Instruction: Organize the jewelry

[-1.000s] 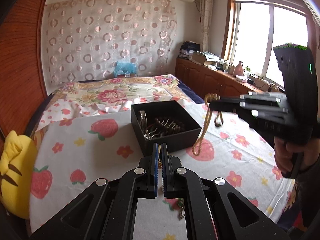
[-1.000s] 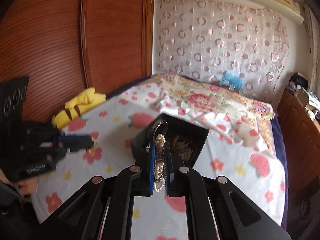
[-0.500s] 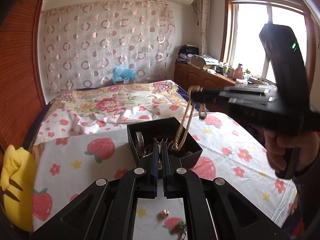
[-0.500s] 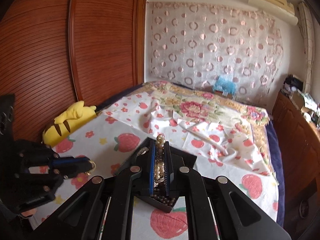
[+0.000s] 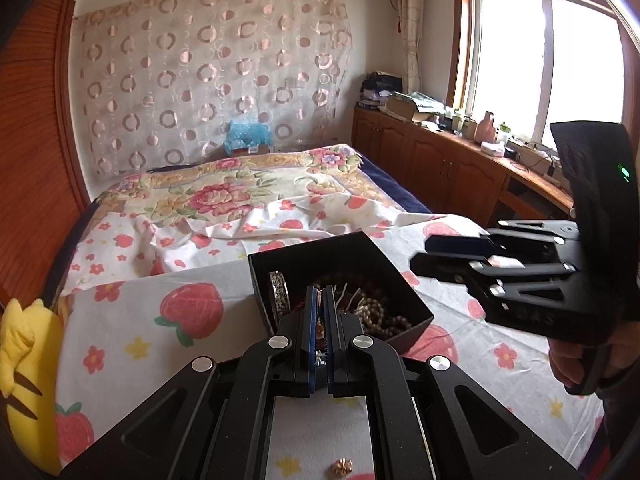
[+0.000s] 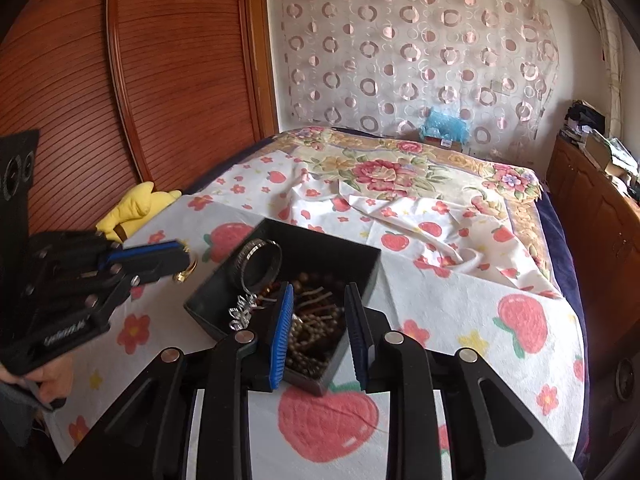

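Observation:
A black open box [image 5: 412, 308] [image 6: 362, 256] sits on the strawberry-print sheet and holds bead strands [image 6: 316, 320], a silver bangle [image 6: 256, 264] and other pieces. My right gripper [image 6: 318, 298] is open and empty just above the box's near side; it also shows in the left wrist view [image 5: 432, 254]. My left gripper [image 5: 319, 292] is shut on a small gold ring [image 6: 185, 270], held left of the box. A small rose-gold piece [image 5: 342, 466] lies on the sheet below my left gripper.
A yellow plush toy [image 5: 20, 364] [image 6: 136, 206] lies at the bed's left edge beside the wooden wardrobe [image 6: 120, 100]. A floral quilt [image 5: 224, 188] covers the far bed. Wooden cabinets [image 5: 432, 164] with clutter run along the right under the window.
My right gripper opened and let go of the beaded necklace, which now lies in the box. My left gripper stayed shut and came closer to the box.

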Available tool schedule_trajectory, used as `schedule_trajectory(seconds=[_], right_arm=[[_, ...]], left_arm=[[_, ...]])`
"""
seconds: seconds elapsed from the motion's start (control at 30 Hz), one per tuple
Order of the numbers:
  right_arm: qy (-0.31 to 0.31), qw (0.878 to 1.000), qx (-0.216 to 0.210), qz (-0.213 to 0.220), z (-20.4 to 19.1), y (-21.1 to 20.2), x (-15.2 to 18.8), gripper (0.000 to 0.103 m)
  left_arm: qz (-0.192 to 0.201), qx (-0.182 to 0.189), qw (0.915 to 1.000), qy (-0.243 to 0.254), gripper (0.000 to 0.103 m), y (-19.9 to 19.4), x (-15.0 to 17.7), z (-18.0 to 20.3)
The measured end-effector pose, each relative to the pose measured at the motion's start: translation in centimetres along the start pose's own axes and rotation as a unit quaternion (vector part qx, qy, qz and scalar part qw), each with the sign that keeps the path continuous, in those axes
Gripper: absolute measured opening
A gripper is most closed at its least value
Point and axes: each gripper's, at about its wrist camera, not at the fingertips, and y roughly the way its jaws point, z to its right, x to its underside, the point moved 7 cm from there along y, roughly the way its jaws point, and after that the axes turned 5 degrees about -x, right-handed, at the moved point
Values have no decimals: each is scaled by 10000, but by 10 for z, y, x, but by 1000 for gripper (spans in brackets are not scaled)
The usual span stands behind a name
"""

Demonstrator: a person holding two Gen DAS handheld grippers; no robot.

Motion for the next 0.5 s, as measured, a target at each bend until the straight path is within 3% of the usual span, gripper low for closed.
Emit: schedule_trajectory(seconds=[0.4, 0.5], right_arm=[[130, 9999, -9, 4, 5, -6, 27, 29], [151, 9999, -44, 0, 3, -7, 34, 29]], left_arm=[[-24, 67, 9999, 75, 3, 12, -9, 10], [-31, 66, 10000, 34, 17, 11, -9, 10]])
